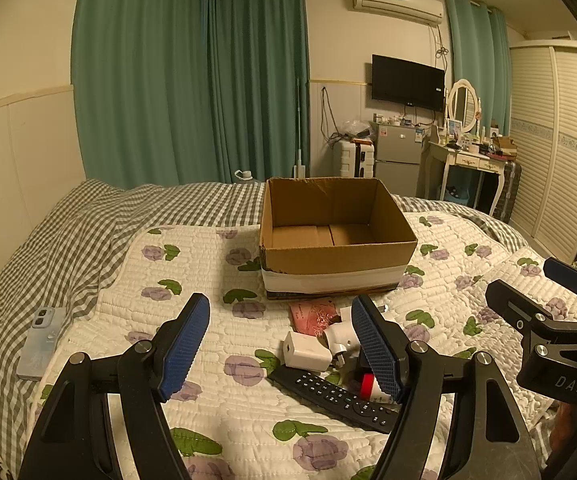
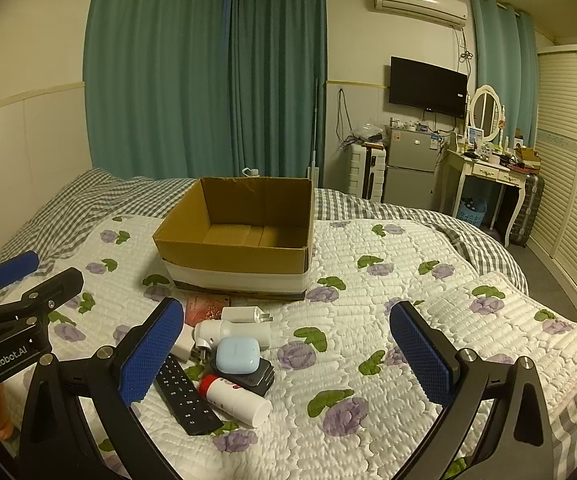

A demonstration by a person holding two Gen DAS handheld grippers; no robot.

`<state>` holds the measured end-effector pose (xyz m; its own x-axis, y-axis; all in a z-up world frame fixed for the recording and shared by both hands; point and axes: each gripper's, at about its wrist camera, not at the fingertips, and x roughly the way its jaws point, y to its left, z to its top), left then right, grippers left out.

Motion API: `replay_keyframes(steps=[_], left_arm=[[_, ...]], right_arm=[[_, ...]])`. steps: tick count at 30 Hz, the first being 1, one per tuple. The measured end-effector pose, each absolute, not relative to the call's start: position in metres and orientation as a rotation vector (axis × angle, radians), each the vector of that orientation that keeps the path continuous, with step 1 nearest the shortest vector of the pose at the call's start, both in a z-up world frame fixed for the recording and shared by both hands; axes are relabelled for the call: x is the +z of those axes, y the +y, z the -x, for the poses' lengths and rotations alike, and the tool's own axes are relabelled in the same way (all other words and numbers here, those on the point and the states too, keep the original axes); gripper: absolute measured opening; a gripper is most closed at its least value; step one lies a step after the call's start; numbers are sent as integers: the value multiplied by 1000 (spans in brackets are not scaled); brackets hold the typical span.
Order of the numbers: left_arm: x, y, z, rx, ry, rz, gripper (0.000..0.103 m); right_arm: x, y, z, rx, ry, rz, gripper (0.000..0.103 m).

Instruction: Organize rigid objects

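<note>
An open, empty cardboard box point(image 1: 334, 236) point(image 2: 240, 236) stands on the bed. In front of it lies a pile: a black remote point(image 1: 332, 398) point(image 2: 184, 394), a white charger cube point(image 1: 306, 352), a white plug adapter point(image 2: 244, 314), a white cylindrical device point(image 2: 232, 332), a light blue earbud case point(image 2: 237, 355) on a dark case point(image 2: 258, 380), a white tube with a red cap point(image 2: 234, 399) point(image 1: 367, 386), and a pink card point(image 1: 312, 316) point(image 2: 204, 305). My left gripper point(image 1: 282, 352) is open above the pile's left side. My right gripper point(image 2: 288, 360) is open, right of the pile.
A phone in a pale case point(image 1: 42, 342) lies on the checked sheet at the left. The floral quilt point(image 2: 388, 320) covers the bed. Beyond the bed stand a small fridge point(image 2: 410, 168), a dressing table point(image 2: 484, 172) and a wardrobe point(image 2: 572, 168).
</note>
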<state>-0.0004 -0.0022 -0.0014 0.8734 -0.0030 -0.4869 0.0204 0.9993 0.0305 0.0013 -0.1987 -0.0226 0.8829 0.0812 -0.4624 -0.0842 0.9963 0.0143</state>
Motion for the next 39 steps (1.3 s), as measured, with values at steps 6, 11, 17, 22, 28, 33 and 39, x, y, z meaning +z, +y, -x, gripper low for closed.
replay_keyframes(steps=[6, 11, 17, 22, 28, 33, 39], left_arm=[[-1, -2, 0, -12, 508, -35, 76], [-1, -2, 0, -11, 509, -36, 76], [-3, -1, 1, -14, 509, -35, 76], [-3, -1, 1, -14, 509, -35, 76], [-6, 1, 2, -9, 510, -36, 76], [-9, 2, 4, -5, 512, -36, 76], [-8, 3, 4, -7, 510, -35, 76]], right_arm=[[-23, -198, -1, 86, 481, 6, 103], [-23, -198, -1, 86, 483, 7, 103], [-23, -197, -1, 88, 485, 9, 103], [-24, -196, 1, 94, 489, 10, 103], [-25, -195, 1, 93, 489, 9, 103], [-26, -195, 2, 94, 491, 9, 103], [-27, -195, 3, 96, 492, 10, 103]])
